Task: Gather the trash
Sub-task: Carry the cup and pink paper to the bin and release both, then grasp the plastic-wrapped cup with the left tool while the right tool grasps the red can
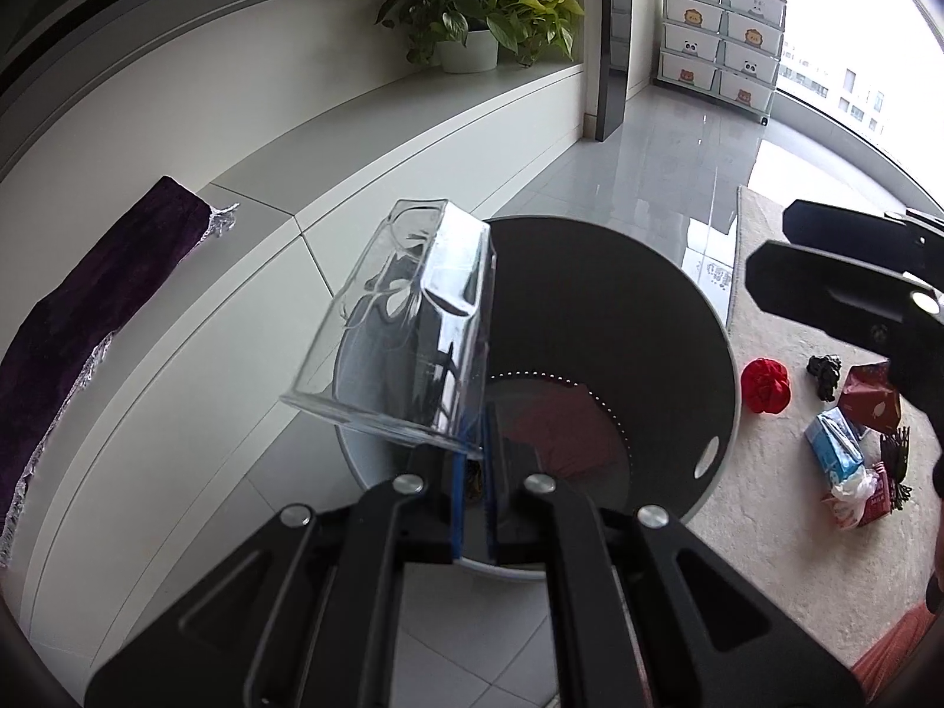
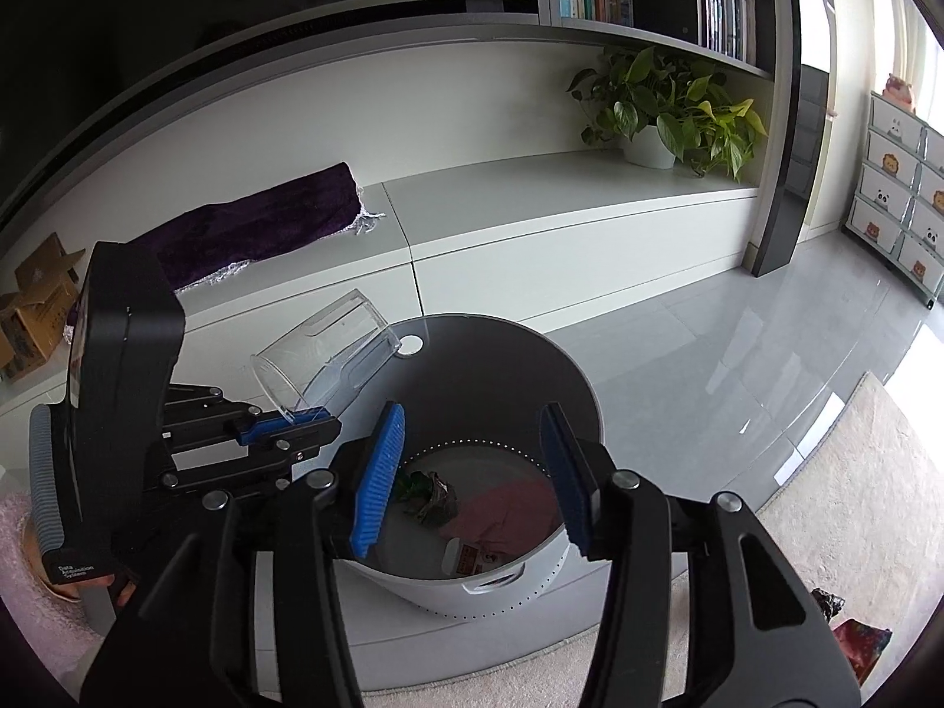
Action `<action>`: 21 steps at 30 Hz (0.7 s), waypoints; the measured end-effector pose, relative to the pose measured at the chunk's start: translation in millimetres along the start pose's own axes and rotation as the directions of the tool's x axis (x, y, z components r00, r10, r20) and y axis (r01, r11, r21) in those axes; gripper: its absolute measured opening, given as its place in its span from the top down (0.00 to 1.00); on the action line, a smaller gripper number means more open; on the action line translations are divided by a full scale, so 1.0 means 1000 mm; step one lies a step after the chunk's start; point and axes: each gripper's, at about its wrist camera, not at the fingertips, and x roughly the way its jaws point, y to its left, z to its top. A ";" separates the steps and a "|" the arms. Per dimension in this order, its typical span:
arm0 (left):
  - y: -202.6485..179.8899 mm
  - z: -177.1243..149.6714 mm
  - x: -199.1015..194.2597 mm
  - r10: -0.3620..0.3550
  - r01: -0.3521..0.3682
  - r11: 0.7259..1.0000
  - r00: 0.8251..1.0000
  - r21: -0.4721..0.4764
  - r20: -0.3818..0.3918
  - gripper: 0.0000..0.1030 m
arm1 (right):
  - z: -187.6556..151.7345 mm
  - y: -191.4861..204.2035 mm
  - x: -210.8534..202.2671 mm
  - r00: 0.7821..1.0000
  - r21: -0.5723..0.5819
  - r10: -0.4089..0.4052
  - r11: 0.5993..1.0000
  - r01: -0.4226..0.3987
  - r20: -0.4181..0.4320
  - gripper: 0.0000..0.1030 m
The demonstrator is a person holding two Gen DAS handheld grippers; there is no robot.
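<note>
While the grey bin [image 2: 554, 354] sits on the floor between cabinet [image 2: 578, 224] and rug [image 1: 784, 507], your left gripper [image 1: 475, 472] pinches the clear plastic cup [image 1: 407, 330] by its rim, tilted over the bin's edge; your right gripper [image 2: 472, 472] hangs empty above the opening, fingers apart.

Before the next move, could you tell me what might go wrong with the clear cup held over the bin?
1. The left gripper pinches the clear plastic cup only by its rim edge, tilted; it could slip or swing out.
2. The cup hangs over the near rim of the grey bin, not its middle, so on release it may strike the rim and bounce onto the tiled floor.
3. The open right gripper hovers over the bin mouth and could bump the cup.
</note>
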 end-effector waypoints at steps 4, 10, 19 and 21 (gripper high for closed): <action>-0.006 0.006 0.006 0.081 -0.081 0.997 0.997 0.000 0.003 0.68 | -0.002 -0.002 -0.007 1.000 0.001 -0.010 1.000 0.010 0.003 0.55; -0.010 0.002 -0.010 0.140 -0.139 0.990 0.988 -0.021 0.064 0.31 | -0.012 -0.010 -0.022 1.000 0.014 -0.028 1.000 0.028 0.010 0.55; -0.044 -0.019 -0.041 0.107 -0.107 0.994 0.988 -0.010 0.111 0.31 | -0.056 -0.049 -0.061 0.996 0.094 -0.092 0.992 0.089 0.022 0.55; -0.060 -0.027 -0.046 0.082 -0.083 0.997 0.990 0.005 0.113 0.31 | -0.075 -0.065 -0.077 0.993 0.122 -0.119 0.986 0.116 0.020 0.55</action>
